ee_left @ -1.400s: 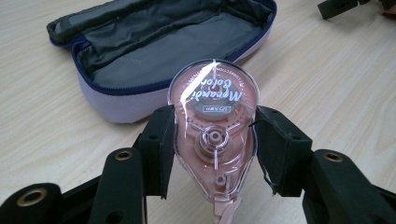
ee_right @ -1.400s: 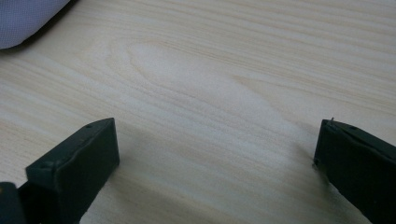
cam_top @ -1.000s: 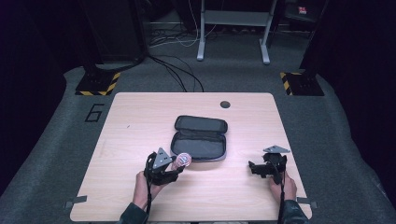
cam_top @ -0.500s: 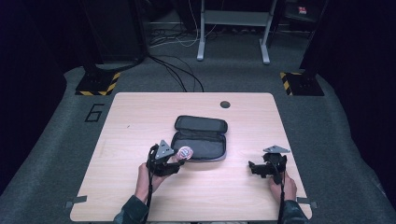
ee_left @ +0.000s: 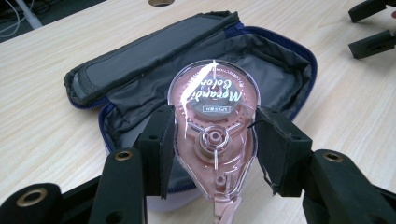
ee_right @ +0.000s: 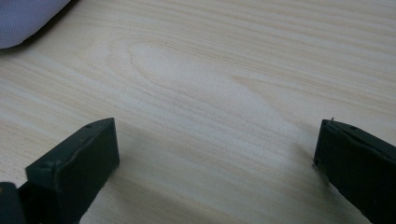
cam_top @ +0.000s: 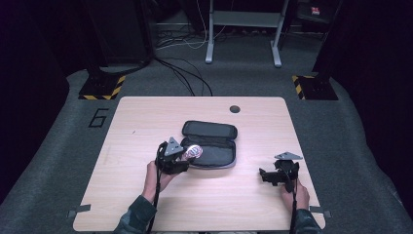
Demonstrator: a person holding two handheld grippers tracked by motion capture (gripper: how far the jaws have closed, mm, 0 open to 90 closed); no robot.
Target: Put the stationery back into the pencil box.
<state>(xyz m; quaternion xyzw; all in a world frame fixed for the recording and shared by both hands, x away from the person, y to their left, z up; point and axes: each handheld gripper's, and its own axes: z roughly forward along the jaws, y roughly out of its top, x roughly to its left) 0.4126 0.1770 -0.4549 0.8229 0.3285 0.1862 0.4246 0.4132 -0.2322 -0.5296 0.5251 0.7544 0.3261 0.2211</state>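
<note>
Two tongs: left tongs (ee_left: 212, 154) clamped on the pink tape dispenser (ee_left: 214, 135); right tongs (ee_right: 215, 163) wide, nothing between.
Dispenser place: above the near left part of the open pouch (ee_left: 261, 65).
Long axis: along the tongs, pointing at the pouch.
Nearer hand: left.
Change: dispenser has crossed from the table (cam_top: 146, 122) to the pouch; right tongs unmoved.

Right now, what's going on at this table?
A person works with two hand-held tongs. The left tongs are shut on a pink correction tape dispenser, holding it over the near edge of an open dark pencil case that lies unzipped in the middle of the wooden table. The right tongs are open with nothing between them, low over bare tabletop off to the side. The dispenser is not yet inside the case.
</note>
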